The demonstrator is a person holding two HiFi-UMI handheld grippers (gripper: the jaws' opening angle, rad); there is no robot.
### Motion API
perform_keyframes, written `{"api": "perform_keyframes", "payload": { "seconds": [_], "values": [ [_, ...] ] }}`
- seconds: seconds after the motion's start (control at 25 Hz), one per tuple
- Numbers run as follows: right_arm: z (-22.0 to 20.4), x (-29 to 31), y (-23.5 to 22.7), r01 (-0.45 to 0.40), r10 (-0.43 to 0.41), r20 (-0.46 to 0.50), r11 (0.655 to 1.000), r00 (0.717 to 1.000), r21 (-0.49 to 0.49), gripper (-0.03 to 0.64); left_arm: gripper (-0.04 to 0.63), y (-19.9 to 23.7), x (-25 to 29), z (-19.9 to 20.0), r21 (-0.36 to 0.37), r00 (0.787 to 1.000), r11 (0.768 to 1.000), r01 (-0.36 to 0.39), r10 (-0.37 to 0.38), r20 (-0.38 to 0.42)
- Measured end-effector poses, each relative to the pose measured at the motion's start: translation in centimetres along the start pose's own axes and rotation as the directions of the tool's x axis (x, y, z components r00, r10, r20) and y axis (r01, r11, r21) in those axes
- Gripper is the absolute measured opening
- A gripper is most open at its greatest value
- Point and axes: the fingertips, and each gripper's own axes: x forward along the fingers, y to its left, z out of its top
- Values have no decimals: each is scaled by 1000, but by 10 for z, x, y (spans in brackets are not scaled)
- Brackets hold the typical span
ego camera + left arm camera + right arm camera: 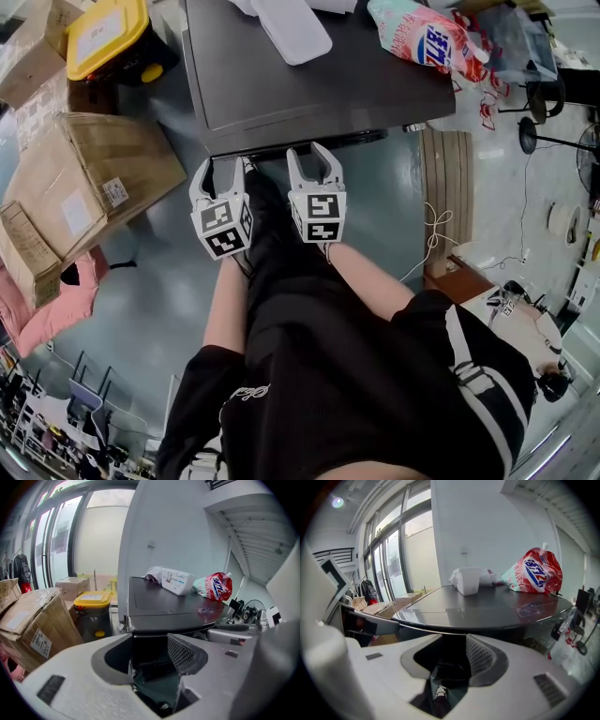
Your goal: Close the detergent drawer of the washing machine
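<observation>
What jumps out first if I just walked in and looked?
Two tools with black-and-white marker cubes, the left gripper and the right gripper, are held side by side, jaws open and empty, just before the front edge of the dark washer. A red-and-pink detergent bag lies on the washer's top, at the head view's upper right. Left of the washer are a yellow-lidded bin and a big cardboard box.

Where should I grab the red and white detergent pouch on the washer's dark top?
On the red and white detergent pouch, probably the narrow corner under its white spout, which sticks up clear of the body. Come from the front with the right gripper, the nearer one; the bulging body looks too wide for its jaws.
</observation>
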Motion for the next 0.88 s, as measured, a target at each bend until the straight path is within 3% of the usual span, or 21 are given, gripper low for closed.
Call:
{"api": "perform_keyframes", "payload": {
  "seconds": [0.4, 0.6, 0.88],
  "values": [
    [0, 0, 0, -5, 5, -10, 1000, 1000, 13, 144, 236, 1, -2, 0, 8, 1000, 1000, -12, 12, 8],
    [-1, 0, 0, -8, 9, -16, 1000, 1000, 20, 144, 239, 1, -2, 0, 46, 999, 998, -35, 34, 12],
    [0, 0, -1, -7, 7, -9, 1000, 1000, 29, 146, 279, 6, -2, 0, 2, 999, 1000, -19, 19, 32]
  ]
}}
